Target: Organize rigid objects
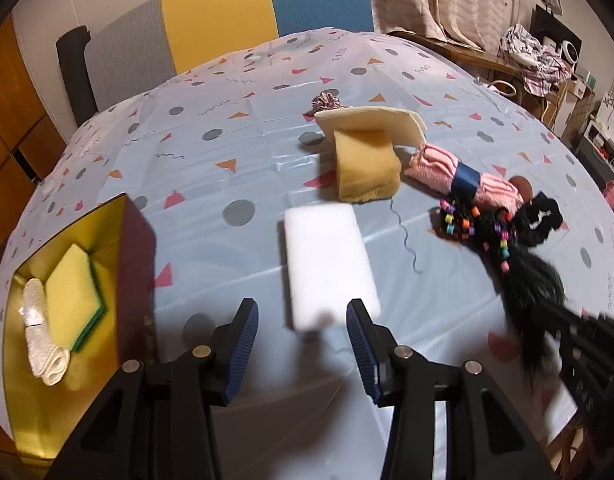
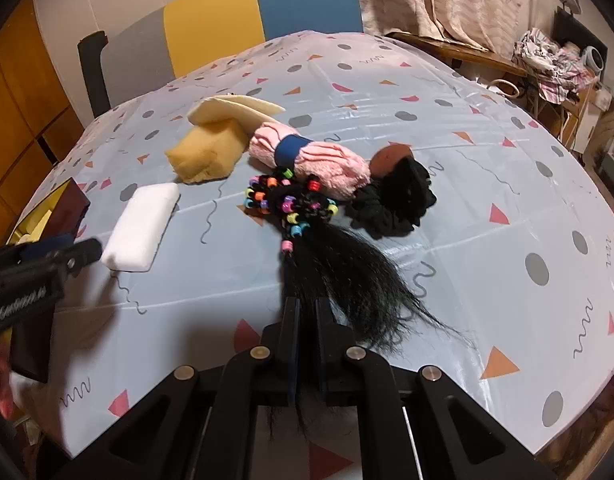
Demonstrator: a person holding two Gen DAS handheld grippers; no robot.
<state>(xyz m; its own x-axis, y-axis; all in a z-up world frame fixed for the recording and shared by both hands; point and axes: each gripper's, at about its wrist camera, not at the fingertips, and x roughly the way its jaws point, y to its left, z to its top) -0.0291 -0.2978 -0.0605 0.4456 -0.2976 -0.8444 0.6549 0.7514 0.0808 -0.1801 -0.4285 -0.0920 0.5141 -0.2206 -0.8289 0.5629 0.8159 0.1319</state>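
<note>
A white foam block lies on the table, its near end between the fingers of my open left gripper; the jaws stand apart from it. It also shows in the right wrist view. My right gripper is shut on the black hair of a hairpiece with coloured beads. An orange sponge stands under a cream foam sheet. A pink rolled towel with a blue band and a black scrunchie lie beside the beads.
A gold-lined box at the left holds a yellow-green sponge and a white rolled cloth. A small striped scrunchie lies behind the foam sheet. A multicoloured chair stands behind the table; cluttered shelves at the right.
</note>
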